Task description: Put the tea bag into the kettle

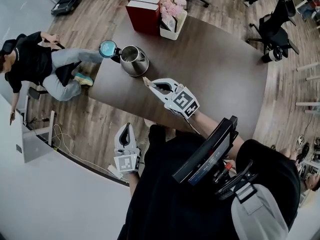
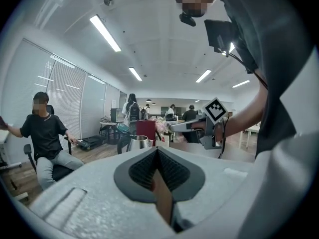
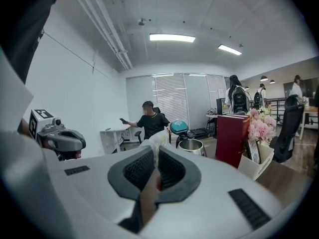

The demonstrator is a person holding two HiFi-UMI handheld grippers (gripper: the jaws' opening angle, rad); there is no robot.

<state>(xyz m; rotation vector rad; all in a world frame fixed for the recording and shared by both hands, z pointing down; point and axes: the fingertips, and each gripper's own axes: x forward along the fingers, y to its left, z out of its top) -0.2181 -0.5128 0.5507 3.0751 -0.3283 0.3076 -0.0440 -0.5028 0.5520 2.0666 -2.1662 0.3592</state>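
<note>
A steel kettle [image 1: 134, 60] stands on the dark oval table [image 1: 220, 79] with its teal lid [image 1: 107, 48] swung open to the left. My right gripper [image 1: 149, 84] hovers just right of and nearer than the kettle, shut on a pale tea bag [image 1: 146, 81] that sticks out past its tips. In the right gripper view the tea bag [image 3: 154, 142] shows between the closed pads, with the kettle [image 3: 192, 146] beyond it. My left gripper [image 1: 126, 127] hangs low off the table's near edge, shut with nothing in it.
A red book [image 1: 144, 15] and a white box of pink flowers [image 1: 172, 11] stand behind the kettle. A person in black [image 1: 35, 64] sits left of the table. Office chairs [image 1: 275, 29] stand at the far right.
</note>
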